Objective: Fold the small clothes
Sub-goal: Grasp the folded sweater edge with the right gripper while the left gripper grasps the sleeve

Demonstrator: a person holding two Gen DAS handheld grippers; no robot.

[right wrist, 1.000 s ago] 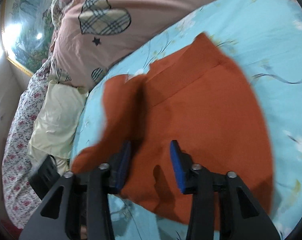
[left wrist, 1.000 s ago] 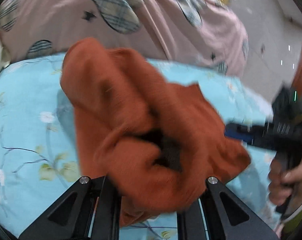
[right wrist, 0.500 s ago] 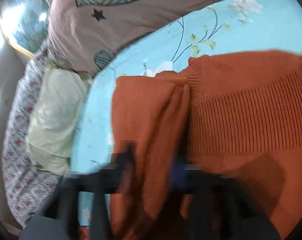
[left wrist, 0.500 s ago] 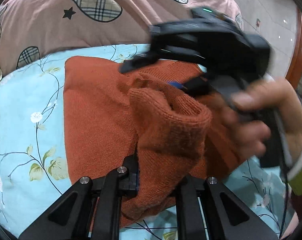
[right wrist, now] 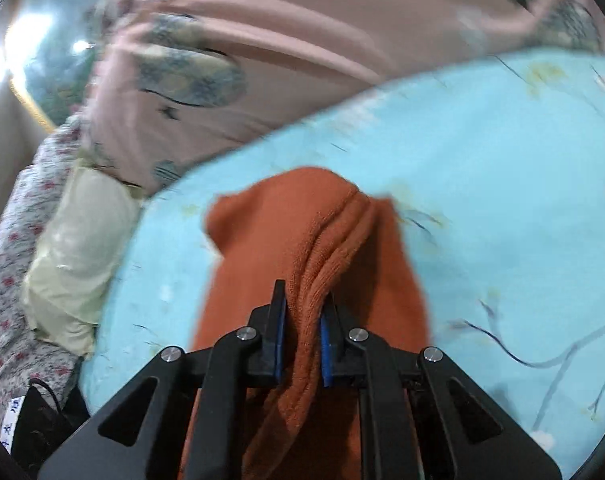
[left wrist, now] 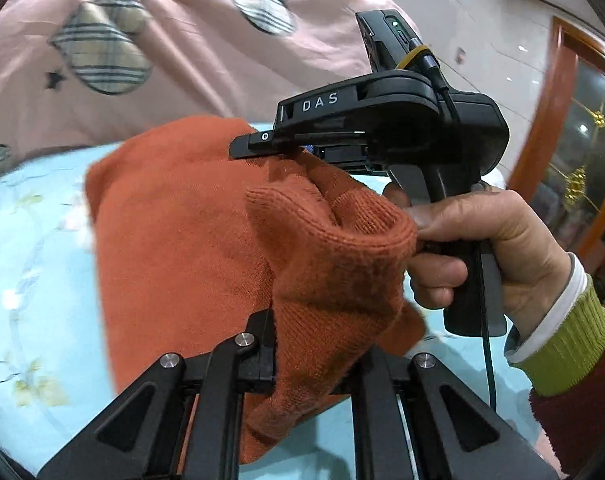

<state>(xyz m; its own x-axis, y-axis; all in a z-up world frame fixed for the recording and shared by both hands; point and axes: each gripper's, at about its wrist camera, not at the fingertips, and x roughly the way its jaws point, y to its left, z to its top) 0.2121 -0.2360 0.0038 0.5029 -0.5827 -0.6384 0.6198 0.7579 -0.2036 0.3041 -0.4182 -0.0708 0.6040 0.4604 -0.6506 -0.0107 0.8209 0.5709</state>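
An orange knitted garment (left wrist: 182, 248) hangs lifted above a light blue flowered bedsheet (left wrist: 34, 280). My left gripper (left wrist: 314, 344) is shut on a bunched fold of it at the bottom of the left wrist view. My right gripper (right wrist: 302, 344) is shut on a gathered ridge of the same garment (right wrist: 314, 240), which drapes away over the sheet (right wrist: 502, 184). In the left wrist view the right gripper (left wrist: 262, 146) shows from the side, held by a hand (left wrist: 482, 240), its tips buried in the cloth.
A pink quilt with plaid patches (left wrist: 142, 52) lies bunched at the back of the bed, also in the right wrist view (right wrist: 302, 40). A pale yellow pillow (right wrist: 70, 248) lies at the left. A wooden door frame (left wrist: 542, 120) stands at the far right.
The right gripper closed in from the side and shut on the garment. Both grippers lifted it off the sheet; the left kept its hold on the fold.
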